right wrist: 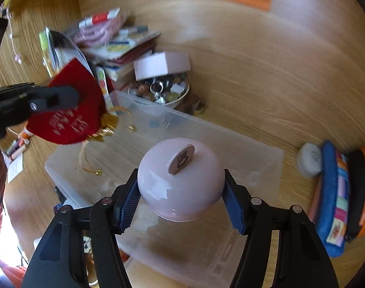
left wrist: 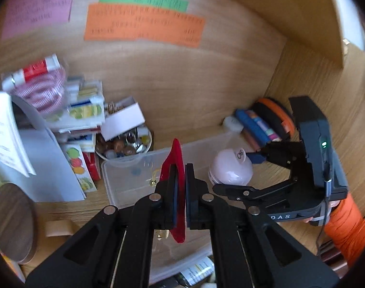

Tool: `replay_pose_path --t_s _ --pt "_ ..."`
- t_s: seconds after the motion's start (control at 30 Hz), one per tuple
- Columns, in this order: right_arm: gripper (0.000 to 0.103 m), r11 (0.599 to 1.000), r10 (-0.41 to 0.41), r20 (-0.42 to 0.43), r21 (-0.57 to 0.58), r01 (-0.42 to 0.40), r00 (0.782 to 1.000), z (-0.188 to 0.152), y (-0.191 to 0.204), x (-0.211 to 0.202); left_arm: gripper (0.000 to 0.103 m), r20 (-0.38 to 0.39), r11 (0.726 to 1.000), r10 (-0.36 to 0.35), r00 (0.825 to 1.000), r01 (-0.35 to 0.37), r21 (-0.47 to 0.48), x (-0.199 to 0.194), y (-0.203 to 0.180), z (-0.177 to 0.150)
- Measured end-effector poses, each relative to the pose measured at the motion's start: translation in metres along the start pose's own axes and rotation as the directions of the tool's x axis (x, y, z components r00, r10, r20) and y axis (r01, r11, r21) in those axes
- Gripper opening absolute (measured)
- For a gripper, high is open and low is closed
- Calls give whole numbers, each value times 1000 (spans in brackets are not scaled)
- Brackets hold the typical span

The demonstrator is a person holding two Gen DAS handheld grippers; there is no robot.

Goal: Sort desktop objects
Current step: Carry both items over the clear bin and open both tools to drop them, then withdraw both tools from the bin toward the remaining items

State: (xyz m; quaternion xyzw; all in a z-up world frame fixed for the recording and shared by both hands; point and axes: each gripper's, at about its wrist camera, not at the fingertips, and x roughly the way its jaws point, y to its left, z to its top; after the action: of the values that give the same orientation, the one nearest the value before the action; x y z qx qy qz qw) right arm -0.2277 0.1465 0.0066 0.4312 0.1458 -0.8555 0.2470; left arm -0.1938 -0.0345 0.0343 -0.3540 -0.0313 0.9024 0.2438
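My left gripper is shut on a flat red felt charm with gold cords, held edge-on above a clear plastic box. The right wrist view shows the same red charm face-on at the left, pinched by the left gripper, gold tassels hanging under it. My right gripper is shut on a round pale pink ball-shaped object with a small tab on top, over the clear box. In the left wrist view the right gripper carries the pink ball at the right.
A bowl of trinkets under a white card box stands behind the clear box. Stacked booklets and packets crowd the left. Colourful pouches lean at the right. Wooden walls with coloured notes close the back and right.
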Motion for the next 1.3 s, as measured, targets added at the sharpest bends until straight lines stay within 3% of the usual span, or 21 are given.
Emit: replay_pose_path --t_s 0.23,0.53,0.9,1.0,1.07,1.1,1.3 --pt "60 996 -30 -100 -85 21 995 12 11 31 3 -59 1000 20 998 -21 -5 28 12 -7" --pt "60 979 -103 -226 -194 58 969 16 30 66 3 -123 997 76 989 -76 -2 50 23 -14" --pt "60 970 -143 -259 -226 84 955 12 40 74 9 -146 994 111 983 -109 24 52 27 -21" --pt "62 968 -161 -246 -226 105 956 10 39 70 20 -140 992 123 983 -118 45 50 23 -22" --pt "63 970 -162 -234 -217 111 959 8 37 65 48 -120 988 145 982 -138 63 46 20 -21" --pt "63 970 -164 -229 -214 114 960 8 36 63 53 -106 986 155 982 -148 70 43 19 -21" --pt "66 976 -159 -180 -174 127 971 3 28 36 59 -74 983 169 983 -163 80 28 14 -19"
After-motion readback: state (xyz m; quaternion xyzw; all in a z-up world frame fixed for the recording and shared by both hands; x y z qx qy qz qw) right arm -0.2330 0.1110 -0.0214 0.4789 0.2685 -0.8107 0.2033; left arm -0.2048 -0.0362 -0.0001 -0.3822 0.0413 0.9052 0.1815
